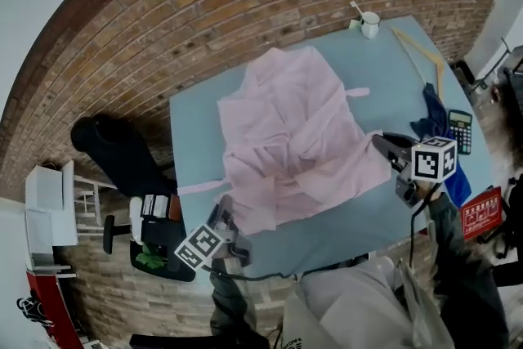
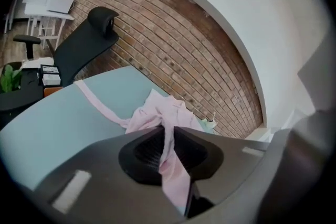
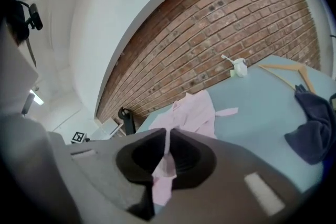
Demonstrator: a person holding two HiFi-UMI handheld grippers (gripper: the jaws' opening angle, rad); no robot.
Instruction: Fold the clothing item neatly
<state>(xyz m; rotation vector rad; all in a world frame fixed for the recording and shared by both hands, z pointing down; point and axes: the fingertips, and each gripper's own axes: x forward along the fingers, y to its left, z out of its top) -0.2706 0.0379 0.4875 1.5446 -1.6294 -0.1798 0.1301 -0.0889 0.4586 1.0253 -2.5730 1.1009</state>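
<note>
A pale pink garment (image 1: 286, 135) lies crumpled in the middle of the light blue table (image 1: 384, 86). My left gripper (image 1: 223, 214) holds its near left corner, jaws shut on a fold of pink cloth (image 2: 176, 176) that hangs between them. My right gripper (image 1: 384, 145) is shut on the near right corner, with pink cloth (image 3: 164, 165) pinched in its jaws. The garment (image 2: 157, 110) stretches away from both grippers toward the brick wall. A thin pink belt strip (image 1: 200, 186) trails off to the left over the table.
At the table's far right stand a white cup (image 1: 370, 24) and a wooden hanger (image 1: 421, 53). A dark blue cloth (image 1: 431, 123), a calculator (image 1: 461, 129) and a red booklet (image 1: 480, 212) lie along the right edge. A black office chair (image 1: 114, 151) stands to the left.
</note>
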